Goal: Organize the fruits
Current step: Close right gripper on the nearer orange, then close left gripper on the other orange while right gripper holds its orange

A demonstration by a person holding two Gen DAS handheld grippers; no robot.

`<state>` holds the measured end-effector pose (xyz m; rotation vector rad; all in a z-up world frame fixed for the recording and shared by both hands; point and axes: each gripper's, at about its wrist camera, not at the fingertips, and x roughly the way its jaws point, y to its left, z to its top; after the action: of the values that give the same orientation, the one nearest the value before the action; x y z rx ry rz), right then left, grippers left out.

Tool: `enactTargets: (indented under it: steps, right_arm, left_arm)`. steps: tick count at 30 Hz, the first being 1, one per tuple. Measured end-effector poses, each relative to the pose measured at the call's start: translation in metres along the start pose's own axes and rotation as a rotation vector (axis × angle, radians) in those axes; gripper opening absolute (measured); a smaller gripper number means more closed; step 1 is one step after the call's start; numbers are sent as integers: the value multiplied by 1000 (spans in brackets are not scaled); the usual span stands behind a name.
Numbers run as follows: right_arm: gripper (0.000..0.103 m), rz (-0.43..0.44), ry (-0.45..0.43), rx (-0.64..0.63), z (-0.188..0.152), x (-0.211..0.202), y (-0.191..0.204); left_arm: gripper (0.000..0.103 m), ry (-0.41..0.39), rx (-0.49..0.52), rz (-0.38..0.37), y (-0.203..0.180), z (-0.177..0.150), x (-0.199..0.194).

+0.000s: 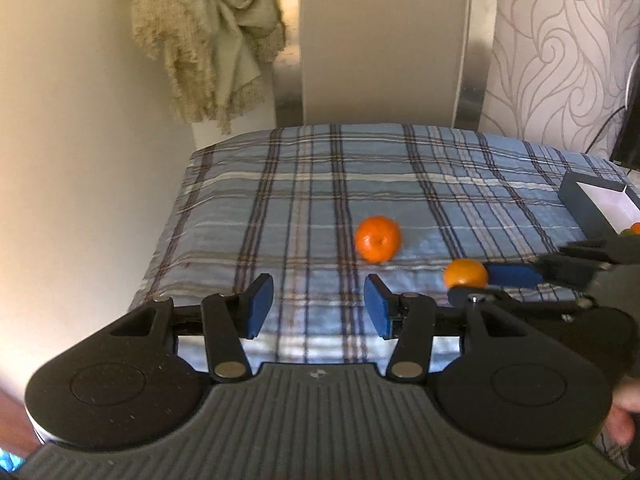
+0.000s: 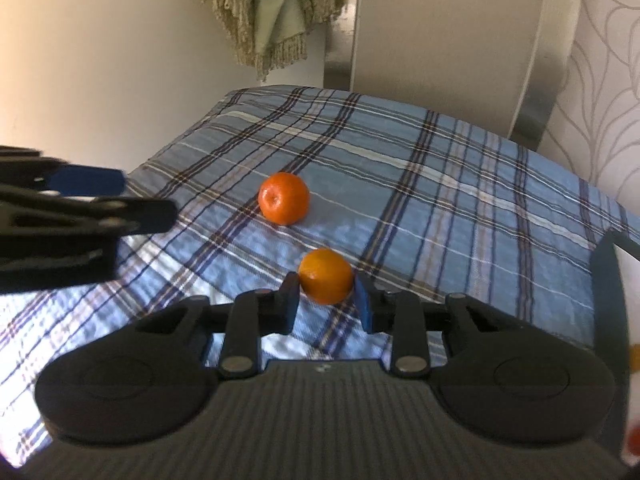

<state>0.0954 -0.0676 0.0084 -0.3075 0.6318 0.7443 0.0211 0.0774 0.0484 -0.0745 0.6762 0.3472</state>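
Two orange mandarins are over a blue plaid cloth [image 1: 304, 200]. One mandarin [image 1: 378, 238] lies loose on the cloth, ahead of my left gripper [image 1: 318, 300], which is open and empty. It also shows in the right wrist view [image 2: 284, 198]. My right gripper [image 2: 326, 300] is shut on the second mandarin [image 2: 326, 276], held between its blue pads just above the cloth. In the left wrist view this held mandarin [image 1: 465, 273] sits at the tip of the right gripper at the right.
A dark box with a white inside [image 1: 600, 204] stands at the right edge of the cloth and holds some fruit; its wall also shows in the right wrist view [image 2: 608, 304]. A chair back [image 1: 384, 40] and a hanging beige cloth [image 1: 208, 40] stand behind the table.
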Motion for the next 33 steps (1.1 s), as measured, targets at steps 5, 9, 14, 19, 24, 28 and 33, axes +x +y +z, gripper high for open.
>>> enactTargets:
  steps: [5,9,14,19,24,28,33]
  right_arm:
    - [33,-14,-12,36,-3,-23,-12]
    - [33,-27,-30,73,-4,-43,-21]
    - [33,-41,-49,100,-5,-68,-27]
    - [32,-68,-60,105,-2,-88,-29]
    - [32,-102,-68,124,-1,-110,-30]
    - [32,-122,-67,149,-6,-120,-30]
    - [32,-101,-61,158,-19,-126,-34]
  left_arm:
    - [56,-6,38,-29,-15,11,25]
    - [56,3,68,-53,-27,17,46]
    - [56,19,90,-54,-37,22,67]
    - [56,41,79,-72,-36,24,84]
    - [47,58,55,-85,-34,23,91]
    - [43,57,71,-74,-40,20,89]
    - [43,61,49,-54,-42,20,83]
